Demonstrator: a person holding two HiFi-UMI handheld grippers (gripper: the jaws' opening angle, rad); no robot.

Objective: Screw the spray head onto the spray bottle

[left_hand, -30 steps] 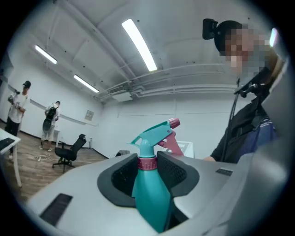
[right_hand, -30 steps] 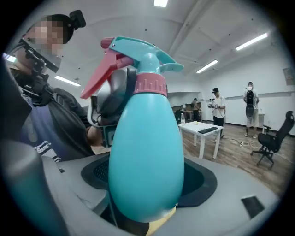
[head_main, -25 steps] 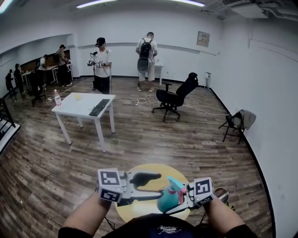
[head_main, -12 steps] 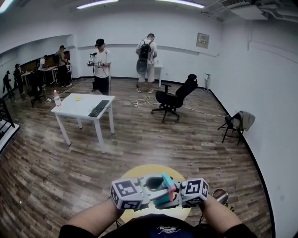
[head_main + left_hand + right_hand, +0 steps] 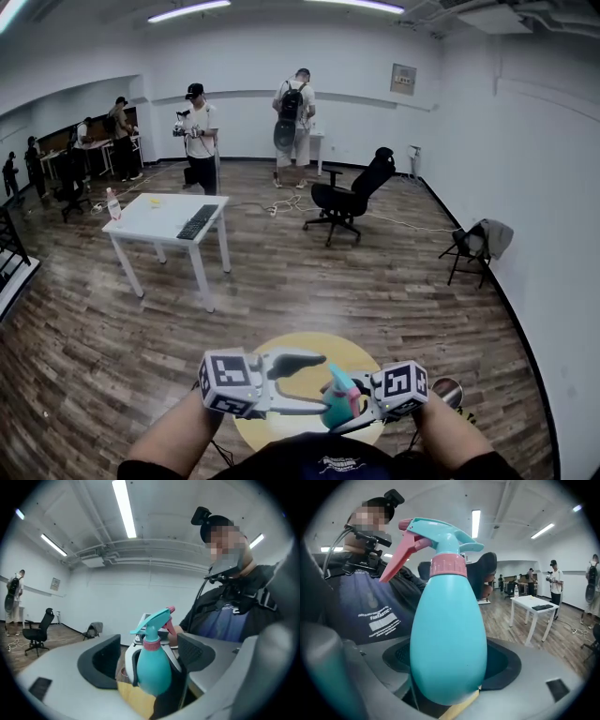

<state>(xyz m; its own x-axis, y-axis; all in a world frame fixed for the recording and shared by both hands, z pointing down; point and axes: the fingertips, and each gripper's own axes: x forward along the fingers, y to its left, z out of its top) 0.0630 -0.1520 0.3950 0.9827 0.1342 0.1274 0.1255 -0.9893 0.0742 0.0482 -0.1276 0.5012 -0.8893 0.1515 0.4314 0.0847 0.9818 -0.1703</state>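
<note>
A teal spray bottle (image 5: 449, 639) stands upright between the jaws of my right gripper (image 5: 450, 667), which is shut on its belly. Its teal spray head (image 5: 440, 531), with a pink trigger and pink collar (image 5: 447, 566), sits on the neck. In the head view the bottle (image 5: 337, 405) hangs over the yellow round table (image 5: 281, 354), the right gripper (image 5: 361, 411) to its right. My left gripper (image 5: 317, 384) faces it from the left. Its jaws have just been opening and now stand wide on either side of the spray head (image 5: 154, 619), the dark pads (image 5: 194, 651) clear of it.
A white table (image 5: 155, 214) with a keyboard stands left of centre, and a black office chair (image 5: 352, 195) behind it. A folding chair (image 5: 476, 246) is by the right wall. Several people (image 5: 197, 131) stand at the back. A small round stool (image 5: 446, 388) is beside my right arm.
Half a second ago the left gripper was closed in around the spray head, right against the right gripper. Its jaws have now opened and it has drawn back to the left.
</note>
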